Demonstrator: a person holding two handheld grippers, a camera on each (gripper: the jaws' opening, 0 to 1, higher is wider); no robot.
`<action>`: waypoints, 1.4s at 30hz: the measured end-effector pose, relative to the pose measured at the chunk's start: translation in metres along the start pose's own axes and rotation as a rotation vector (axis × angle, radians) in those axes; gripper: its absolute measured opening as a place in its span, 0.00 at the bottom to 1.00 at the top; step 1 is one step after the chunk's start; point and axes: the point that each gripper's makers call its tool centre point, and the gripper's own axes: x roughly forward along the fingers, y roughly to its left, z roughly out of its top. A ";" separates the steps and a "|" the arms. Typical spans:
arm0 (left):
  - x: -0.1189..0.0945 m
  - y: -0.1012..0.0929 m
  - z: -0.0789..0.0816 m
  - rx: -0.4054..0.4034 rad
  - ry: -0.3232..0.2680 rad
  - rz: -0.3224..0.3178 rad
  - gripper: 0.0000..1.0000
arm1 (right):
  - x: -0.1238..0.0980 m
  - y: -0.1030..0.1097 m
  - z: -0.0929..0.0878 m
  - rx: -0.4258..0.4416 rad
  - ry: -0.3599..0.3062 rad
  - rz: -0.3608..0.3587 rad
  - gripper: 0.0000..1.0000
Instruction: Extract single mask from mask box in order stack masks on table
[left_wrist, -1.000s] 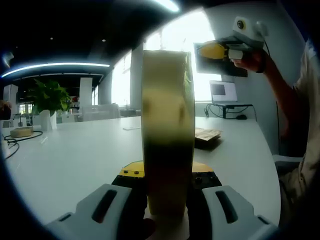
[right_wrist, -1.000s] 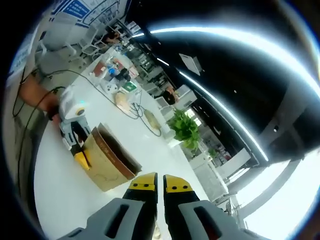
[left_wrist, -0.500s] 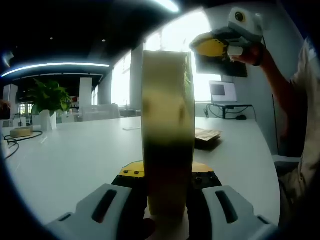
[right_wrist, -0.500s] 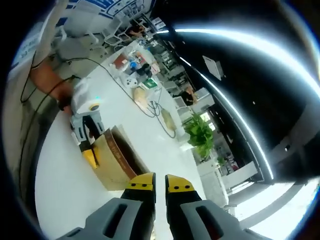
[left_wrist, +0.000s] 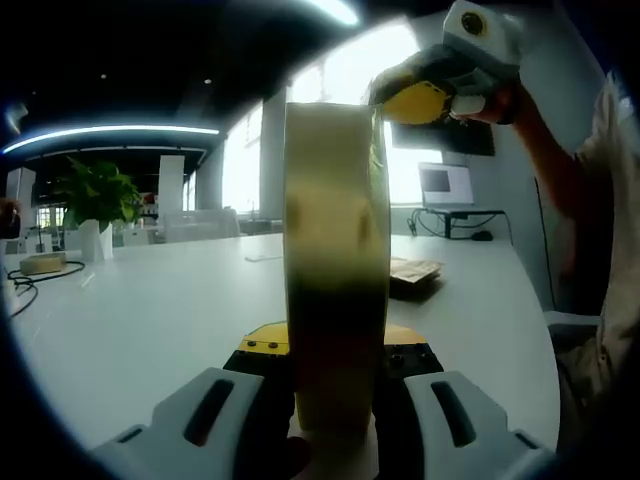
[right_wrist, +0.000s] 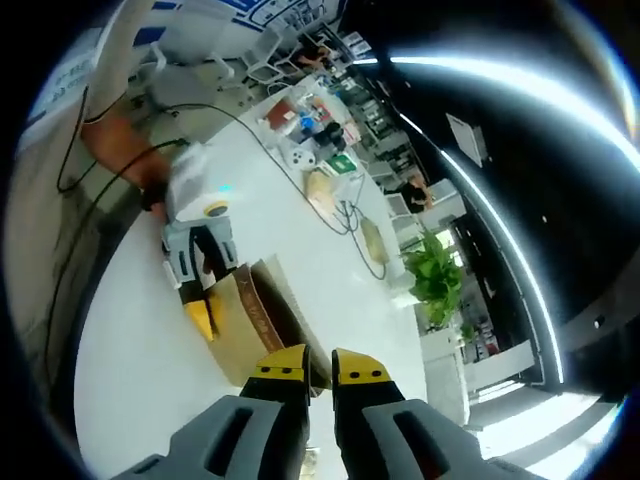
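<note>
Hidden and cut-off parts

In the left gripper view the box (left_wrist: 336, 270) stands edge-on, blocking the table (left_wrist: 150, 320) behind it and covering the left gripper's (left_wrist: 335, 385) fingertips; its opening cannot be seen. The pile (left_wrist: 412, 272) beyond is too small to identify. The right gripper (right_wrist: 320, 368) covers the box's near corner.

Open-plan office. Long white table (left_wrist: 150, 310) runs through room; potted green plant (left_wrist: 97, 195) stands on it, black cable (left_wrist: 40, 275) trails beside. Monitor (left_wrist: 446, 185) and further cables sit on desk by bright window (left_wrist: 345, 120). Linear ceiling light strips (left_wrist: 110, 132) curve overhead. Right gripper view: more desks with clutter (right_wrist: 310, 125), white chairs (right_wrist: 265, 50), blue-and-white wall signage (right_wrist: 290, 8).
</note>
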 end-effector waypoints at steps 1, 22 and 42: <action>0.000 0.000 0.000 0.000 0.000 0.000 0.20 | 0.002 0.001 0.001 -0.002 0.003 0.007 0.04; 0.000 -0.001 0.001 -0.004 -0.006 -0.007 0.20 | 0.031 0.024 0.001 -0.173 0.110 0.239 0.04; 0.001 -0.001 0.002 -0.013 -0.012 -0.011 0.20 | 0.041 0.028 0.001 -0.222 0.121 0.425 0.00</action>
